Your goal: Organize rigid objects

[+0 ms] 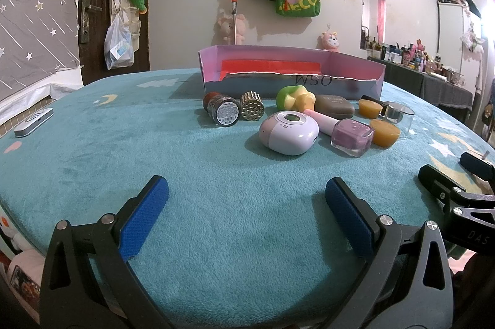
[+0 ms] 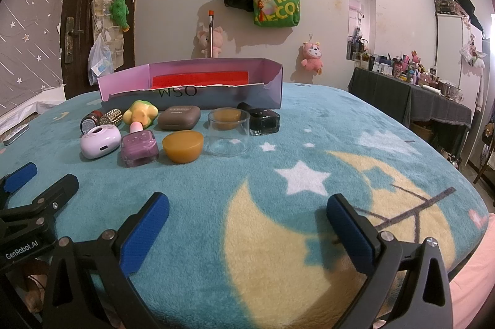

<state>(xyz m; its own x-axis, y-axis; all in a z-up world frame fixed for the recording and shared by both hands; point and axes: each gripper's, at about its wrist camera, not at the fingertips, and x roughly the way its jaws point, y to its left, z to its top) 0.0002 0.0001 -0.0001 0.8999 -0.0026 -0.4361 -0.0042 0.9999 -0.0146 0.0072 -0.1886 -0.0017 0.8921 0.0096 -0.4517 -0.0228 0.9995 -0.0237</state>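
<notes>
Small objects lie in a cluster on the teal blanket in front of a pink cardboard box (image 1: pixel 355 66) (image 2: pixel 123 78): a lilac device (image 1: pixel 288 132) (image 2: pixel 100 140), a purple nail polish bottle (image 1: pixel 352 137) (image 2: pixel 139 148), an amber puck (image 1: pixel 384 132) (image 2: pixel 182 147), a glass cup (image 2: pixel 228 131), a brown case (image 1: pixel 337 106) (image 2: pixel 178 118), a black bottle (image 2: pixel 263 118), a yellow-green toy (image 1: pixel 294 98) (image 2: pixel 140 112), a gold cylinder (image 1: pixel 252 106) and a dark jar (image 1: pixel 222 109). My left gripper (image 1: pixel 247 196) is open and empty, well short of them. My right gripper (image 2: pixel 247 213) is open and empty.
A silver flat device (image 1: pixel 33 122) lies at the blanket's far left edge. The right gripper's body shows at the right of the left wrist view (image 1: pixel 458 192). A cluttered side table (image 2: pixel 411 87) stands at the right wall. Bags hang on the back wall.
</notes>
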